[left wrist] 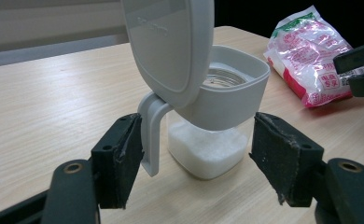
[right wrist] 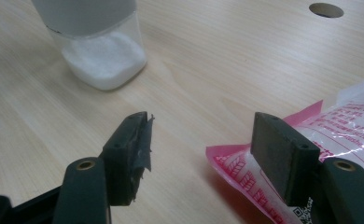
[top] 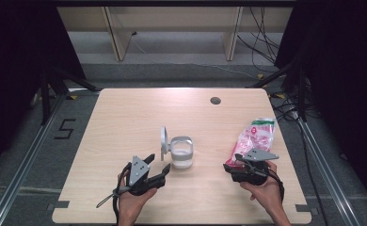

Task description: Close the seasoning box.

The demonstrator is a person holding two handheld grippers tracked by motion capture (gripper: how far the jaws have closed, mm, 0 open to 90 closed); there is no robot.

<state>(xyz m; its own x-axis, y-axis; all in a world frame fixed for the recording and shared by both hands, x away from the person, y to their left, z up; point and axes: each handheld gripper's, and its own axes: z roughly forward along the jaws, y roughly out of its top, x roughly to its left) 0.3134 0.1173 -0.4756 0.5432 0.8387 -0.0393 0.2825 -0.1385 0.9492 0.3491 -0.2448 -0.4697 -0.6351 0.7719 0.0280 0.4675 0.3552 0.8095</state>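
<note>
A clear square container (top: 182,156) holding white granules stands mid-table, its grey flip lid (top: 163,141) raised upright on the left side. In the left gripper view the container (left wrist: 208,149) sits just beyond my open left gripper (left wrist: 196,140), and the lid (left wrist: 168,46) towers above; neither pad touches it. A pink-and-white plastic bag (top: 254,135) lies to the right. My right gripper (top: 233,162) is at the bag's near end. Its jaws stand open in the right gripper view (right wrist: 201,128), with the bag's corner (right wrist: 339,135) beside the right pad, not pinched.
A round cable hole (top: 215,100) sits near the table's far edge. The other gripper's black jaws (left wrist: 362,67) show at the right, over the bag (left wrist: 311,56). Bare wood table (top: 125,117) lies to the left and behind the container.
</note>
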